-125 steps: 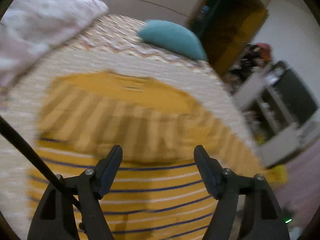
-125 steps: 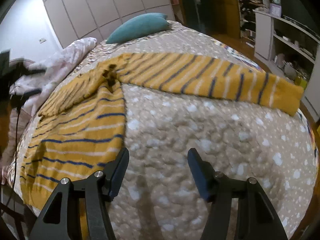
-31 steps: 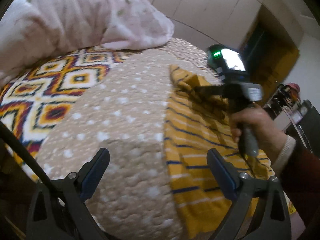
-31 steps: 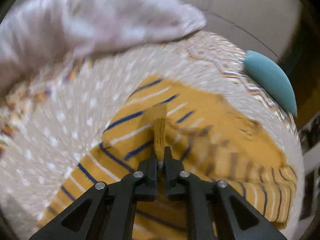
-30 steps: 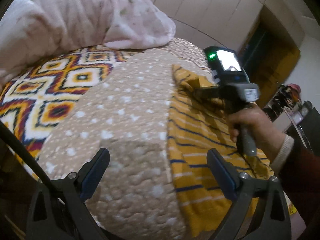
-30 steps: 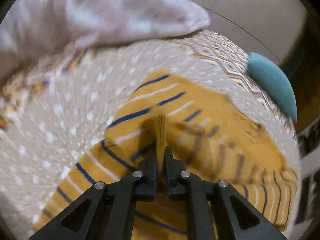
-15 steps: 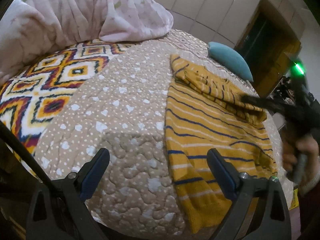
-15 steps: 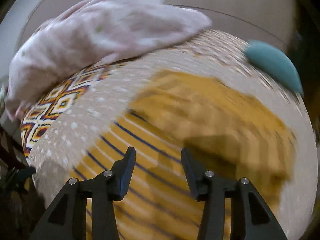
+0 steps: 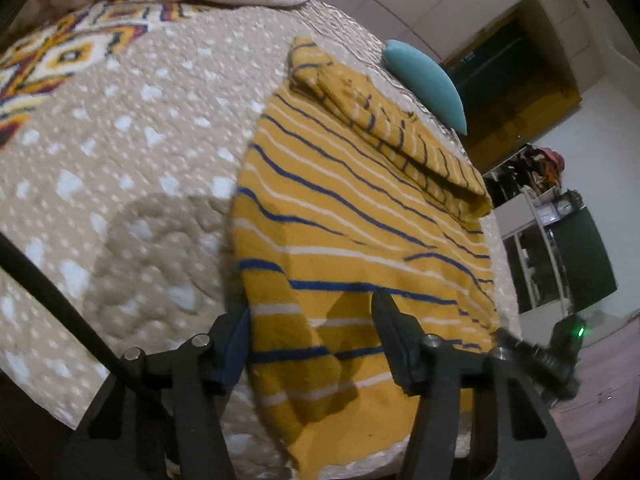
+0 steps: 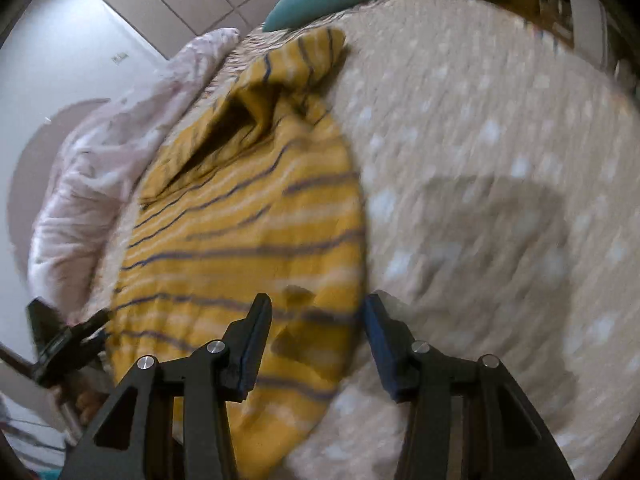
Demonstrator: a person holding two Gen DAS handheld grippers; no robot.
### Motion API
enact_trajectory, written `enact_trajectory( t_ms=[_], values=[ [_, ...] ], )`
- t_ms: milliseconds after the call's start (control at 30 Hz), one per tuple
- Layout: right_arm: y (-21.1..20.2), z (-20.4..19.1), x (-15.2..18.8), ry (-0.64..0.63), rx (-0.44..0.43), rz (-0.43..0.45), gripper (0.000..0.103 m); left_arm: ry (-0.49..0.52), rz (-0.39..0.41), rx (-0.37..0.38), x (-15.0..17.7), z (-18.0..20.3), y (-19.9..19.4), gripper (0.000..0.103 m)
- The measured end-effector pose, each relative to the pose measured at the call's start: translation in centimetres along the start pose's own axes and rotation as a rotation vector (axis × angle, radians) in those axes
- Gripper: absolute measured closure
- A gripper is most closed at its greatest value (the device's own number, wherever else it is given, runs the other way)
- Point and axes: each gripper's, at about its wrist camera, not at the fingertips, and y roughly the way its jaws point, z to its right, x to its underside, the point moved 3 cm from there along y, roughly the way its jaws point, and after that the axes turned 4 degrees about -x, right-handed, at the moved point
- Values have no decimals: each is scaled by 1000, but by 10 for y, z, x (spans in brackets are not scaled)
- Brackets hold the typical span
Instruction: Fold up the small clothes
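A yellow sweater [image 9: 352, 216] with blue and white stripes lies flat on the beige dotted bedspread [image 9: 120, 152], both sleeves folded across its upper part. My left gripper [image 9: 310, 332] is open just above the sweater's near left hem corner. The sweater also shows in the right wrist view [image 10: 248, 224]. My right gripper [image 10: 316, 332] is open just above the near right hem corner there. The right gripper also shows in the left wrist view [image 9: 536, 356] at the far hem side, and the left gripper in the right wrist view [image 10: 68, 340].
A teal pillow [image 9: 424, 80] lies at the bed's far end. A pink crumpled duvet [image 10: 100, 168] is heaped along the bed's left side. A patterned blanket [image 9: 60, 52] lies beyond the bedspread. Shelves [image 9: 552, 248] stand past the bed's right edge.
My right gripper let go of the folded sleeve, opened and swung down to the hem's right corner. My left gripper moved in to the hem's left corner.
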Motion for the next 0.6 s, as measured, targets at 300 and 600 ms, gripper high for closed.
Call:
enact_trajectory(
  t_ms=[300, 600],
  values=[
    [13, -23, 37, 79, -233, 6, 50, 24, -29, 78, 39, 16, -5, 63],
    [11, -22, 52, 100, -243, 41, 52, 29, -6, 44, 42, 27, -1, 51]
  ],
)
